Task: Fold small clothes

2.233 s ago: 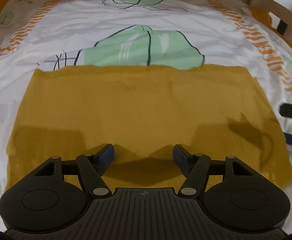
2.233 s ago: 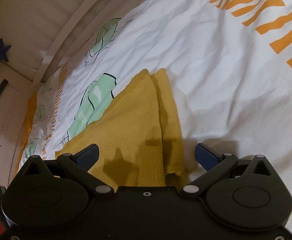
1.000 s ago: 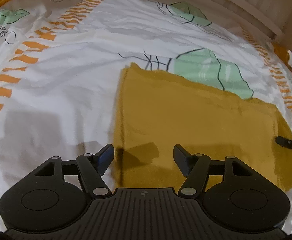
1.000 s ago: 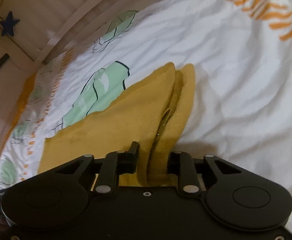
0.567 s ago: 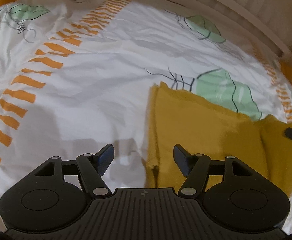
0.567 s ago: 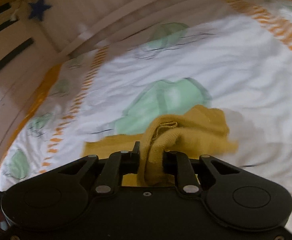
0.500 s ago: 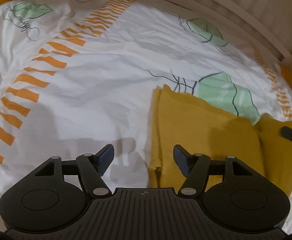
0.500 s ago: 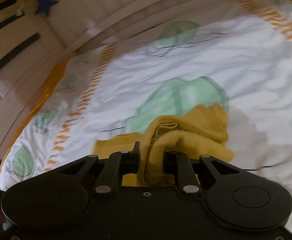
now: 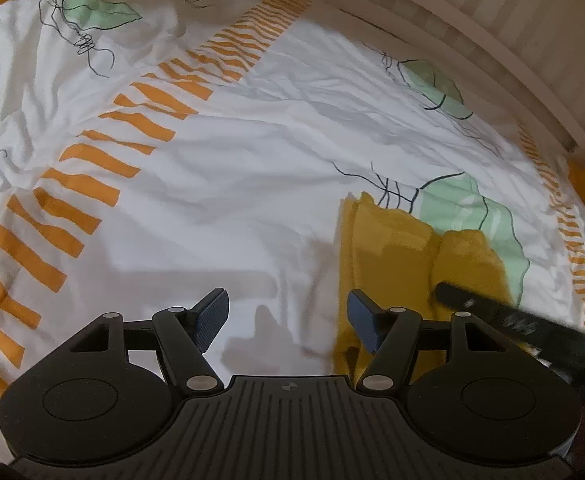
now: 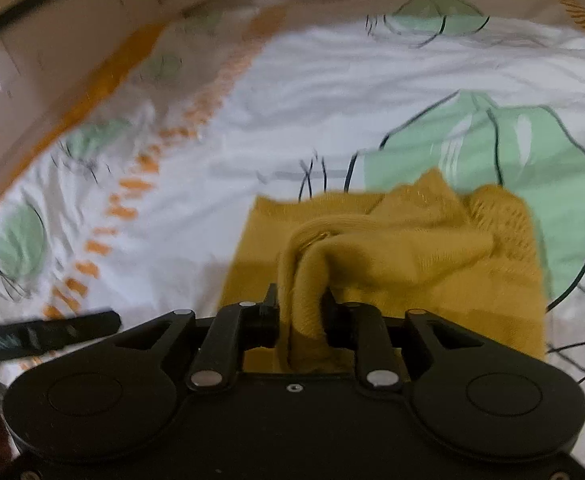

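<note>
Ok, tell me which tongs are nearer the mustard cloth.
Right. The right tongs have a bunched fold of the mustard cloth between them, jaws opening; the left tongs hang open beside its edge.

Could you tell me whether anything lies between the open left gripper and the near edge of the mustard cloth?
Nothing visible does. The left gripper hangs open over bare bedsheet, and the mustard cloth has its edge just under the right-hand finger. The right gripper, its jaws opening, has a bunch of cloth between its fingers further right.
</note>
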{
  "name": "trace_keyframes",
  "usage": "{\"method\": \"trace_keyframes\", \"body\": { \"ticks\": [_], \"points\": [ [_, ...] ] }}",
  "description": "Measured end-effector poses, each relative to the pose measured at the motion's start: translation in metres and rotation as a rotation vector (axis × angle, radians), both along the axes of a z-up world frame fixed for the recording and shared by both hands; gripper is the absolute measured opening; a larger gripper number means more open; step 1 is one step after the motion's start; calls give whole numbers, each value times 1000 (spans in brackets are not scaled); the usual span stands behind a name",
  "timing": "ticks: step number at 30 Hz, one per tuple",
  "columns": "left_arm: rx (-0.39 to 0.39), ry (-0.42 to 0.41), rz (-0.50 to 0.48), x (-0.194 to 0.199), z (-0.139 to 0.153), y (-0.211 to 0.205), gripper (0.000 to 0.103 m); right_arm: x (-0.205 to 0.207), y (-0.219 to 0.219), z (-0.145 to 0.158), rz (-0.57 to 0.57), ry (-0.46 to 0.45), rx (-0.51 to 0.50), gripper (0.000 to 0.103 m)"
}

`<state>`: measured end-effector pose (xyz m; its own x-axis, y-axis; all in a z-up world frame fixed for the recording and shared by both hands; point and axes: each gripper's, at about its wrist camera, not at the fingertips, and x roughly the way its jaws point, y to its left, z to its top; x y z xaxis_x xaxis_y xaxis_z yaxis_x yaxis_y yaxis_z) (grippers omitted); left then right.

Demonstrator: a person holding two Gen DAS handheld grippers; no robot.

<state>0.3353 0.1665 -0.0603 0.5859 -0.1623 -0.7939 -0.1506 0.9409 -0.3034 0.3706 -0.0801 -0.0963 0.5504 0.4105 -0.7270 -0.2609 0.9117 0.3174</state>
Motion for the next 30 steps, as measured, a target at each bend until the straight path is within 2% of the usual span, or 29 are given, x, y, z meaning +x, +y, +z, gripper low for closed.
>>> {"method": "trace_keyframes", "body": {
  "ticks": [1, 2, 3, 5, 8, 11, 14, 19, 24, 27, 30],
  "points": [
    [-1, 2, 2, 0, 0, 1, 63, -2, 4, 0, 8, -6, -8, 45],
    [-3, 2, 4, 1, 0, 2, 63, -4, 8, 0, 25, -16, -12, 57],
    [-5, 2, 6, 0, 0, 3, 63, -5, 14, 0, 41, -26, -16, 64],
    [-8, 0, 12, 0, 0, 5, 63, -11, 22, 3, 83, -50, -28, 66],
    [-5, -5, 18, -1, 2, 7, 63, -21, 32, 9, 149, -104, -13, 75],
    [-1, -11, 21, -2, 4, 8, 63, -32, 33, 15, 225, -147, 45, 75],
    [6, -18, 24, -2, 6, 9, 63, -41, 29, 22, 249, -187, 69, 75],
    [7, -19, 17, -2, 6, 7, 63, -54, 3, 33, 197, -226, 92, 76],
    [0, -13, -12, -1, 5, -1, 63, -71, -13, 30, 189, -236, 34, 76],
    [-17, -6, -34, -1, 3, -7, 63, -87, -12, 21, 225, -242, -13, 76],
    [-28, -2, -57, -1, 1, -13, 63, -105, 0, 12, 282, -286, -83, 76]
  ]
}}
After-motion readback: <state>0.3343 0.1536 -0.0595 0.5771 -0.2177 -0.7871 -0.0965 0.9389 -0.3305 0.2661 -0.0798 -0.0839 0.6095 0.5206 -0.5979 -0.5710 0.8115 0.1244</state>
